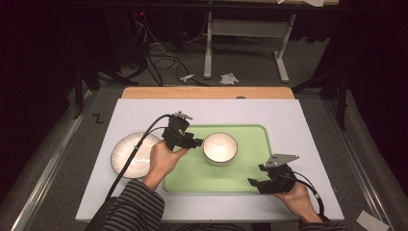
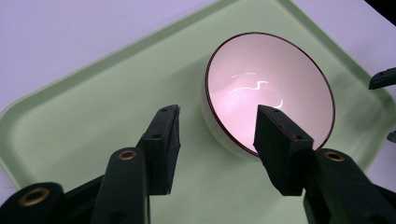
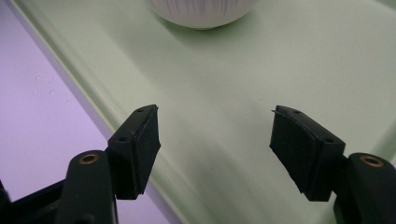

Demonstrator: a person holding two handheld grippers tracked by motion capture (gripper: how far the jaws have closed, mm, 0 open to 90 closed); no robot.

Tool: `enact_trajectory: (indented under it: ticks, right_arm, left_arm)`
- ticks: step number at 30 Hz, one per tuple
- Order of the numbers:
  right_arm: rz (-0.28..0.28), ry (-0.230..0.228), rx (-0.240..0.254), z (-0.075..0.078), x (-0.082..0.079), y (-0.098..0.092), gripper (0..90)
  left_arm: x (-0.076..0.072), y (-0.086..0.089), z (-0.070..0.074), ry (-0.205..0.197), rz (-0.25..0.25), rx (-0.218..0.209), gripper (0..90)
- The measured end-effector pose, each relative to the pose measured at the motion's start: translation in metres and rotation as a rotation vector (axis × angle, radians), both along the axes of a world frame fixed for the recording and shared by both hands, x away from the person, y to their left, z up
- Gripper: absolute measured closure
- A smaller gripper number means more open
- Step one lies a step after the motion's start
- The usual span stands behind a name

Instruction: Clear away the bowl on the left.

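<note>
Bowl (image 1: 220, 148) is set on the green tray (image 1: 250, 180), near its back-left part. White plate (image 1: 132, 155) is seen from the high view, on the table (image 1: 288, 115) left of the tray. Bowl's dark rim & shiny pale inside are shown in the left gripper view (image 2: 271, 88); its ribbed white outside is shown in the right gripper view (image 3: 201, 11). L gripper (image 2: 217, 128) is held w/ jaws apart, just by the bowl's rim, nothing clamped. R gripper (image 3: 215, 135) is held w/ jaws apart over the tray's front edge.
</note>
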State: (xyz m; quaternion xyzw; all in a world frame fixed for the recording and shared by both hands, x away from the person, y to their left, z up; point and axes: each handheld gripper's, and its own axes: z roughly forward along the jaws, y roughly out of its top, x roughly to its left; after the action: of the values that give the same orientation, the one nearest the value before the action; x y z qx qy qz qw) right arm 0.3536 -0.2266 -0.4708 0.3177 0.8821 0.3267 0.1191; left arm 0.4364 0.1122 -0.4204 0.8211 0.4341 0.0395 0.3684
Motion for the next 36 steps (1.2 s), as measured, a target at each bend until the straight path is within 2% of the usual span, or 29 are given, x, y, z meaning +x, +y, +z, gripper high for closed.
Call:
enact_trajectory:
  ticks: [26,36]
  right_arm:
    - [0.008,0.005,-0.005,-0.001,0.0,0.001,34.3]
    - [0.009,0.003,-0.009,-0.001,0.0,0.001,34.3]
  left_arm:
    - [-0.018,0.018,0.005,-0.02,0.009,-0.002,49.8]
    - [-0.026,0.029,0.006,-0.027,0.022,-0.024,49.6]
